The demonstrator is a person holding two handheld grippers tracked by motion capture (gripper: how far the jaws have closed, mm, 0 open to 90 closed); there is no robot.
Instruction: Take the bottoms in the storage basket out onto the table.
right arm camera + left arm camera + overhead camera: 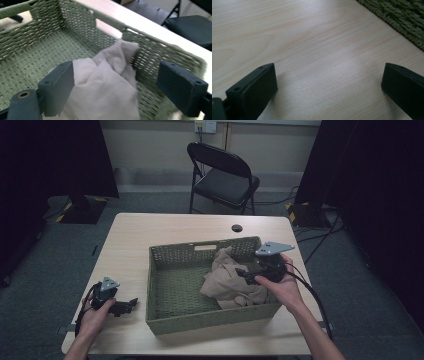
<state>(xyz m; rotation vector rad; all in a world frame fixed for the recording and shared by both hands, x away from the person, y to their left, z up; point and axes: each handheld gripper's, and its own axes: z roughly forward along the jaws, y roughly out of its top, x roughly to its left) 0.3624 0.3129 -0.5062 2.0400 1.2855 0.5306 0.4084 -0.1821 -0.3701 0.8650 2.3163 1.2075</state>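
- The left gripper (131, 304) rests on the table (130, 245) near its near-left corner, just outside the left wall of the green woven basket (165, 320). In the left gripper view its fingers (254, 90) stand wide apart over bare wood with nothing between them, and a strip of basket weave shows at the upper right.
- The right gripper (239, 271) is by far the nearer one to the beige cloth (227, 280). It hangs over the right end of the basket, held in the person's right hand (280, 287), and points leftward and down into the basket.
- In the right gripper view its fingers (58, 85) are spread wide, with the cloth (105, 87) lying just ahead of and below them and rising up into the gap. I cannot tell whether the left-hand pad already touches the fabric.
- The cloth is a crumpled heap in the right half of the basket, its far end climbing against the far wall near the far-right corner. Its long axis runs roughly from the near wall to the far wall.
- My judgement: the coming move turns on the jaws dropping a little further onto the heap before closing on a fold.
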